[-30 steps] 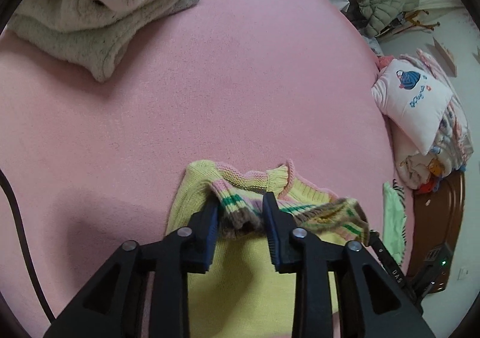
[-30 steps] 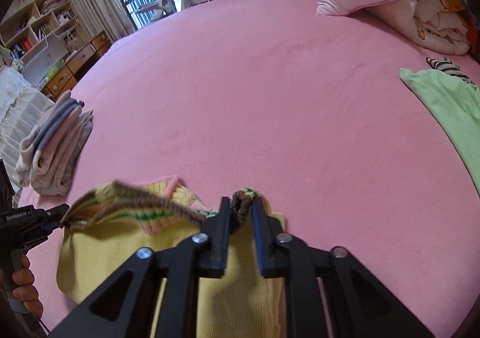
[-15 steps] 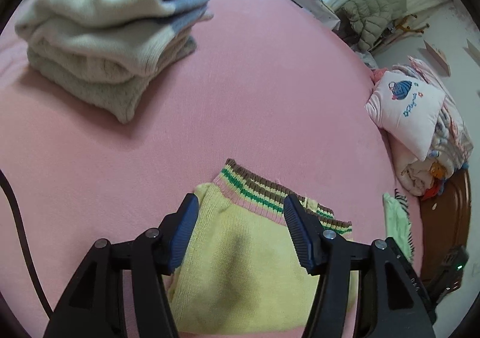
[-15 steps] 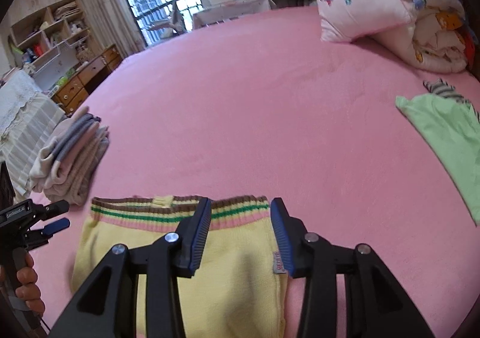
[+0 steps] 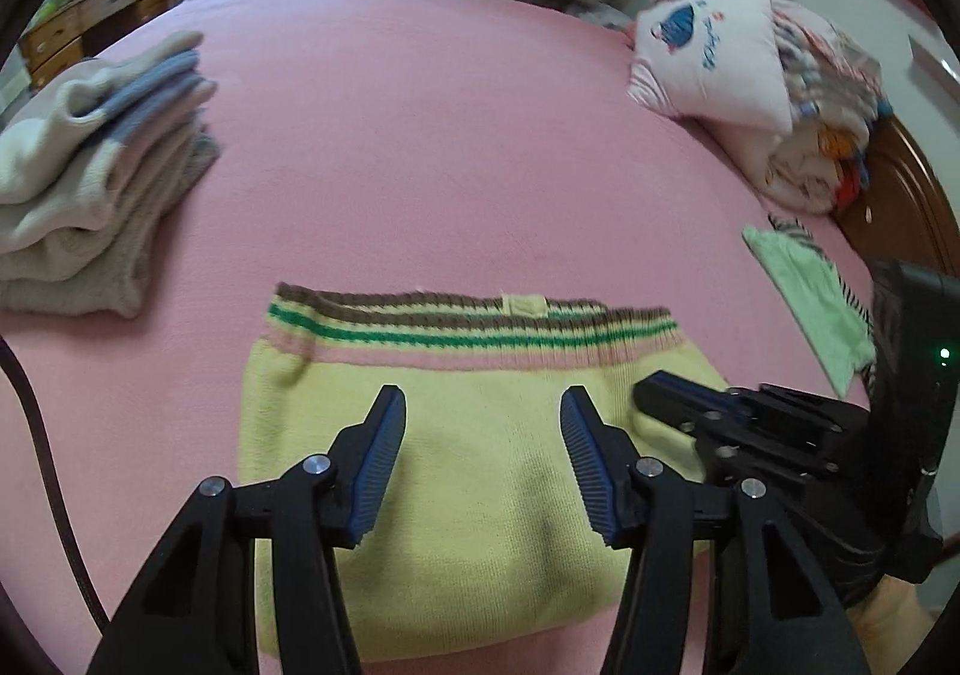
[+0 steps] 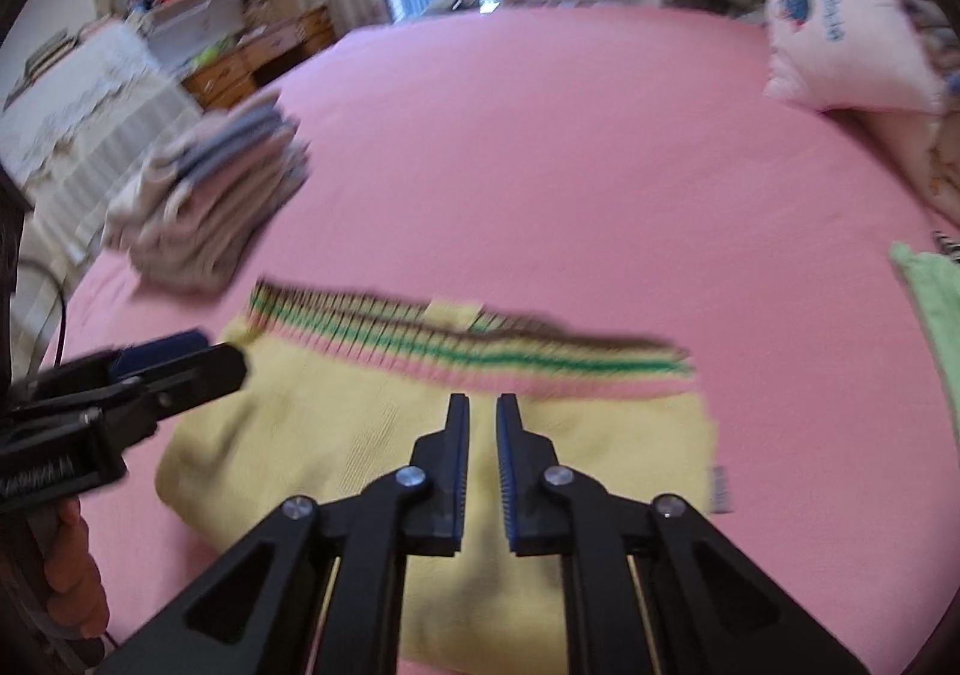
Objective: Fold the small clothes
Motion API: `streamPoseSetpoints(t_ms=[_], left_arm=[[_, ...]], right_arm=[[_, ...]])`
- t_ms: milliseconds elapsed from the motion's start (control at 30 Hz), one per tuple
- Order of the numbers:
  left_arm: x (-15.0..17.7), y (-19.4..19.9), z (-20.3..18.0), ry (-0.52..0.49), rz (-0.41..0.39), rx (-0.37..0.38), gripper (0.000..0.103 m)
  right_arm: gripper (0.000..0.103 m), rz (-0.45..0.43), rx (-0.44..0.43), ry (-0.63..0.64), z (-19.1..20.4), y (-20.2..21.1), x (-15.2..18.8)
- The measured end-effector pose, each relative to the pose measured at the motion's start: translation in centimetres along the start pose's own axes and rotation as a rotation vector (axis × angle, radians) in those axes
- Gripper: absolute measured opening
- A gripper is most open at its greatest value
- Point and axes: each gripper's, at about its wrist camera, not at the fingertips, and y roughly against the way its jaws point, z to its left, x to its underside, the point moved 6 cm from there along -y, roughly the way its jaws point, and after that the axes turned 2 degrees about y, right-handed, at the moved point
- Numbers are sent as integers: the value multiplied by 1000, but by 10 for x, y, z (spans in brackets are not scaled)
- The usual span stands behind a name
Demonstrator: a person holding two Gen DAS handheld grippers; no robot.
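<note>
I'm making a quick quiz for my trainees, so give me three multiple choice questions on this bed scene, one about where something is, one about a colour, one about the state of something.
1. Where does the stack of folded clothes lie, seen from the left wrist camera?
A. Left of the yellow knit garment
B. On top of the pillow
C. On the green cloth

2. What colour is the bed sheet?
A. White
B. Pink
C. Blue

3. How is the yellow knit garment lying?
A. Rolled into a ball
B. Hanging in the air from both grippers
C. Spread flat, striped band at the far edge

Answers: 1 A, the stack sits off the garment's left side. 2 B, pink shows all around the clothes. 3 C, it lies flat on the sheet, with nothing between the fingers of the left gripper or the right gripper.
</note>
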Motion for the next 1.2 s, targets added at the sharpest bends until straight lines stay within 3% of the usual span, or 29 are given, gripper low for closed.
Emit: streamPoseSetpoints(t_ms=[133, 233, 267, 500, 600, 667, 967, 1200], left_arm=[[0, -29, 16, 19, 49, -25, 52], [-4, -50, 37, 49, 71, -79, 47], [-4, -54, 42, 59, 77, -80, 40], [-6, -67, 70, 122, 82, -45, 20], [-5, -66, 78, 143, 83, -23, 19], [-6, -65, 84, 161, 85, -16, 19], [14, -2, 78, 135, 40, -45, 20], [66, 45, 65, 154, -17, -43, 21]], right_arm=[[6, 63, -1, -5, -4, -31, 5], [0, 72, -5, -43, -17, -47, 1], [0, 67, -9, -58, -22, -49, -2], [0, 24, 32, -135, -64, -50, -19], [0, 11, 17, -165, -77, -44, -20], [0, -6, 70, -174, -85, -36, -19], [0, -90, -21, -205, -69, 34, 5], [0, -106, -37, -199, -32, 56, 49]])
